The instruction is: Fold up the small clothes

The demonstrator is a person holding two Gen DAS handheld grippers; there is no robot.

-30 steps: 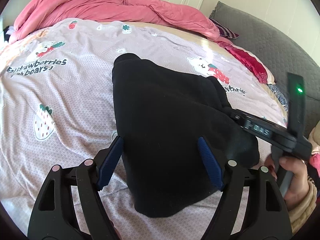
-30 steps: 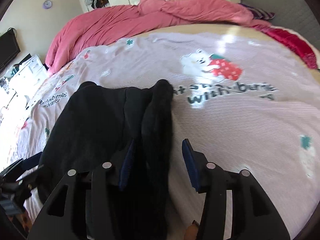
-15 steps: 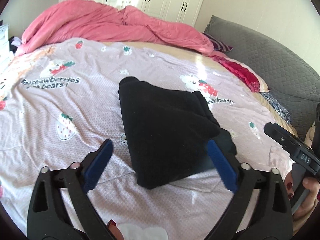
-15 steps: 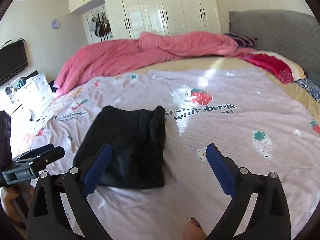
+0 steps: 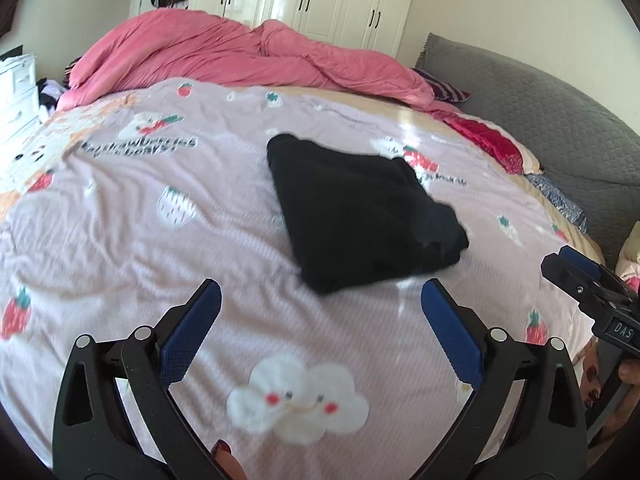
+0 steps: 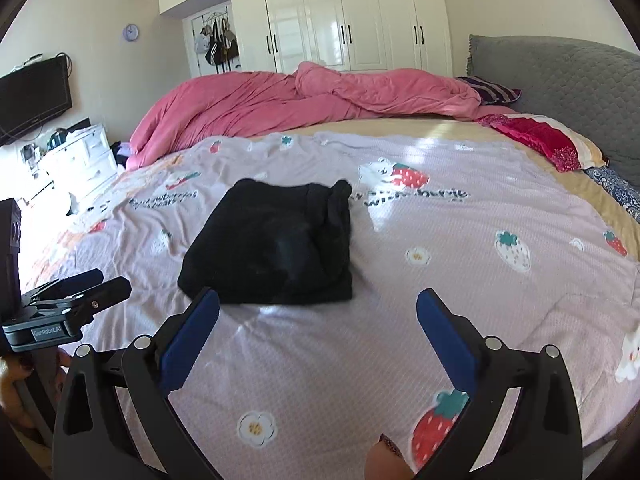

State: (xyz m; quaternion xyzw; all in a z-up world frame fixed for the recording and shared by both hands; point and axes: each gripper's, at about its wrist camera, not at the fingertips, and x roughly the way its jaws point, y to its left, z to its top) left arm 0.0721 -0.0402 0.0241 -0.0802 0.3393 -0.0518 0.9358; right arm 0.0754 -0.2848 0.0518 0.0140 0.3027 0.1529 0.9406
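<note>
A black garment (image 5: 360,212) lies folded into a compact block on the strawberry-print sheet (image 5: 120,240); it also shows in the right wrist view (image 6: 276,248). My left gripper (image 5: 320,300) is open and empty, held back from the garment's near corner. My right gripper (image 6: 318,304) is open and empty, just short of the garment's near edge. Each gripper shows from the side in the other's view, the right gripper (image 5: 588,284) at right and the left gripper (image 6: 76,292) at left.
A rumpled pink duvet (image 6: 304,100) lies across the far side of the bed. A grey headboard (image 6: 560,88) and red pillow (image 6: 536,136) are at the right. White drawers (image 6: 80,160) and a wall TV (image 6: 32,96) stand at the left, wardrobes (image 6: 340,20) behind.
Both grippers opened wide, let go of the black garment and pulled back and up from it. The garment now lies free on the sheet.
</note>
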